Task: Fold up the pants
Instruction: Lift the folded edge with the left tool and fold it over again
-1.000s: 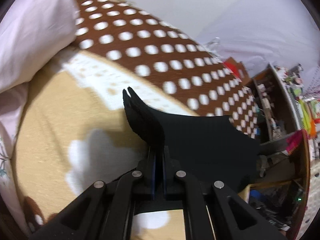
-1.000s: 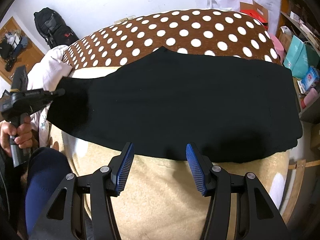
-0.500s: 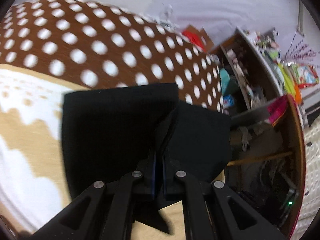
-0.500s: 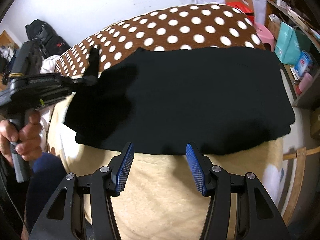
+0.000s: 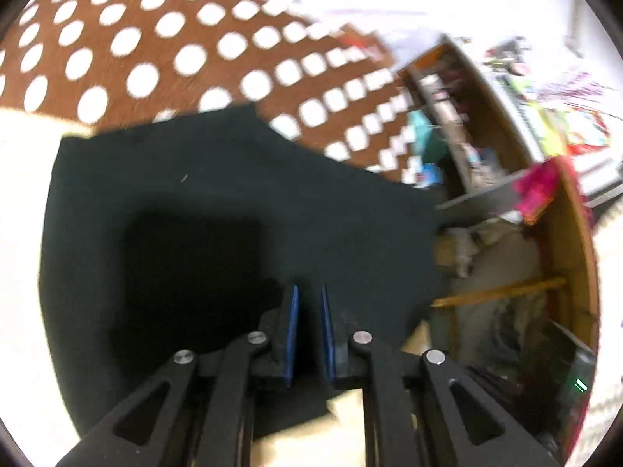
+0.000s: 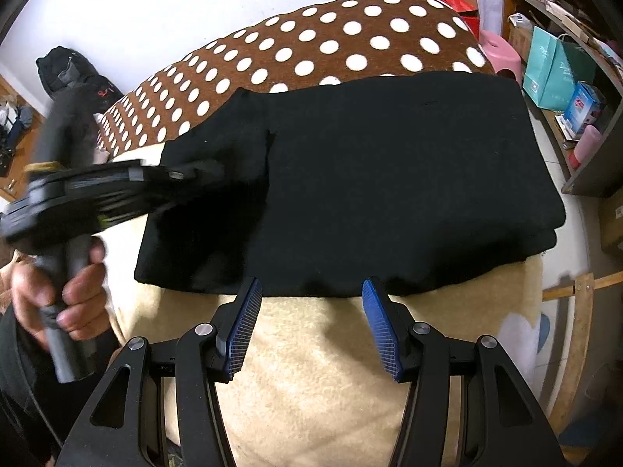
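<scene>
The black pants lie folded on the bed, a wide dark slab with one end laid over the rest. They fill the left wrist view. My left gripper hovers just above the folded cloth; its blue pads stand a narrow gap apart with nothing between them. In the right wrist view the left gripper reaches in over the pants' left part, held by a hand. My right gripper is open and empty, just short of the pants' near edge.
A brown blanket with white dots covers the far bed; a cream fleece lies near me. Shelves with bags and boxes stand right. A black backpack sits at the far left wall.
My left gripper carried the pants' end over to the right, laid it on the rest and let go; its jaws have parted slightly. The right gripper stayed open and in place.
</scene>
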